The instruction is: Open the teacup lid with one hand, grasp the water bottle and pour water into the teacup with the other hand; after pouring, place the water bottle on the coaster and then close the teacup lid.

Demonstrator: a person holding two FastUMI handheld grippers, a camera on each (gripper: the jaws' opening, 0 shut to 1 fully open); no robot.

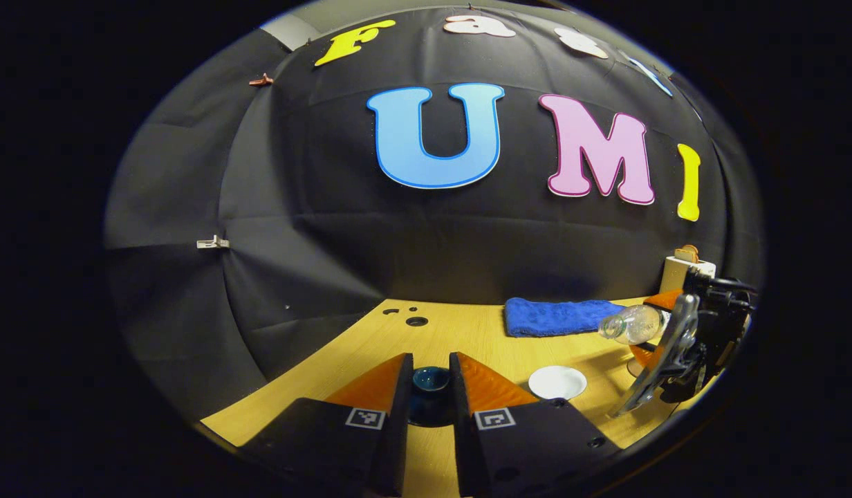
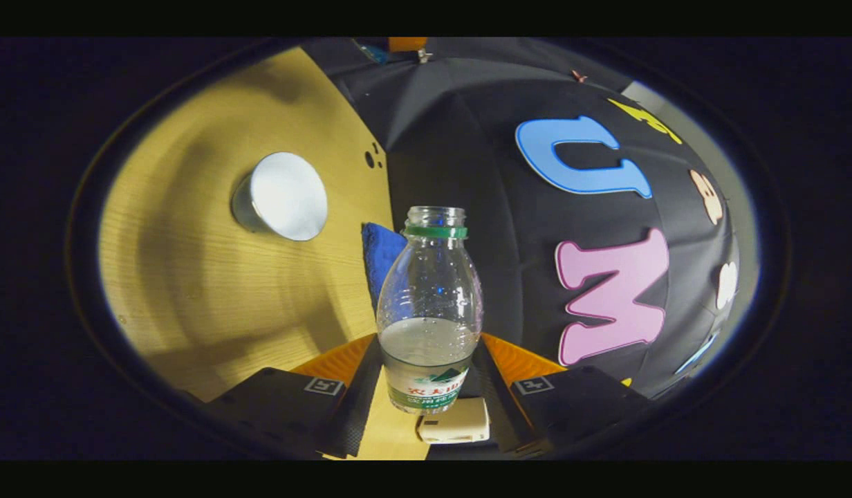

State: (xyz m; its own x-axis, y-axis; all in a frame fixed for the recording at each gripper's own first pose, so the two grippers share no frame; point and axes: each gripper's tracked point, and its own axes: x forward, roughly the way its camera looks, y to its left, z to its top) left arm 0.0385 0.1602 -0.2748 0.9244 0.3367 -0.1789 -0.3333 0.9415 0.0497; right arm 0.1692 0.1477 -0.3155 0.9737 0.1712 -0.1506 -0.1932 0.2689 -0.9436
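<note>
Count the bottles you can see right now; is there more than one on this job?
1. The water bottle, uncapped and partly filled, sits between the right gripper fingers, tilted above the table. None other visible.

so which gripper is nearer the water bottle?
Right. The right gripper is clamped on the water bottle, tilted on its side. The left gripper is off beside it, holding a dark teacup lid.

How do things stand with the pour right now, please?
Right hand-held gripper shut on bottle, uncapped, part full, tilted. Left hand-held gripper flanks dark teacup piece, grip unclear. Coaster bare, nothing in the way.
</note>
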